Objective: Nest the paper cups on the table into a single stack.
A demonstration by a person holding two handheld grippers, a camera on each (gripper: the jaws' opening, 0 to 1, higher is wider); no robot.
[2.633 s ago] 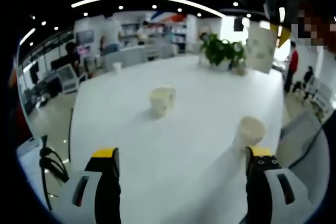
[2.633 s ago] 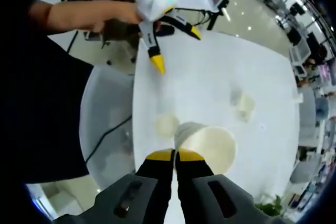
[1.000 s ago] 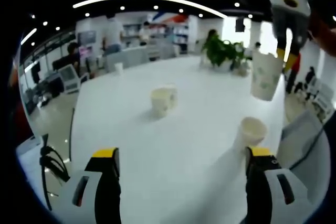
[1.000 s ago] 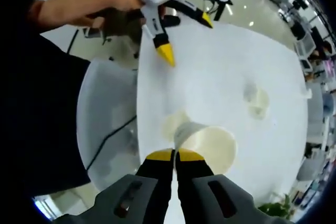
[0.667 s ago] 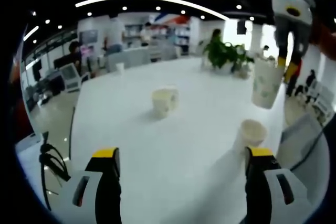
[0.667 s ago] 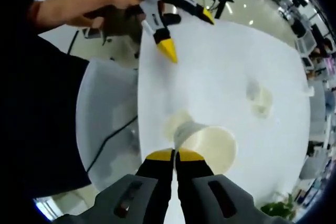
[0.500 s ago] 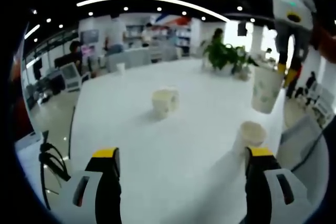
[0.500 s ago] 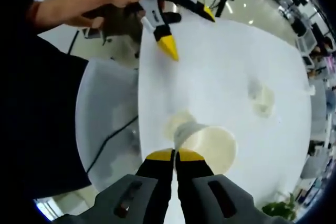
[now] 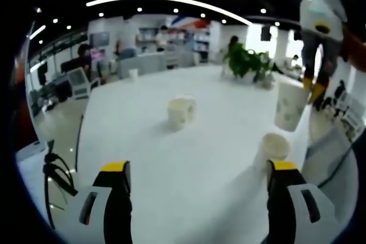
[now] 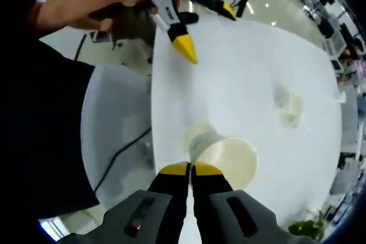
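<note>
Paper cup looks matt, cream inside; table smooth, faintly glossy white; gripper jaws seemingly hard plastic.

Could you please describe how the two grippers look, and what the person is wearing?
The left gripper has black fingers with yellow tips, set in pale grey housings with a dark slot. The right gripper is built the same: black fingers, yellow tips, grey body behind. In the left gripper view its body looks white. The person wears a dark top with short sleeves.

Standing cup at 6 o'clock: largely hidden behind held cup. Far cups overlap; count indeterminate.
</note>
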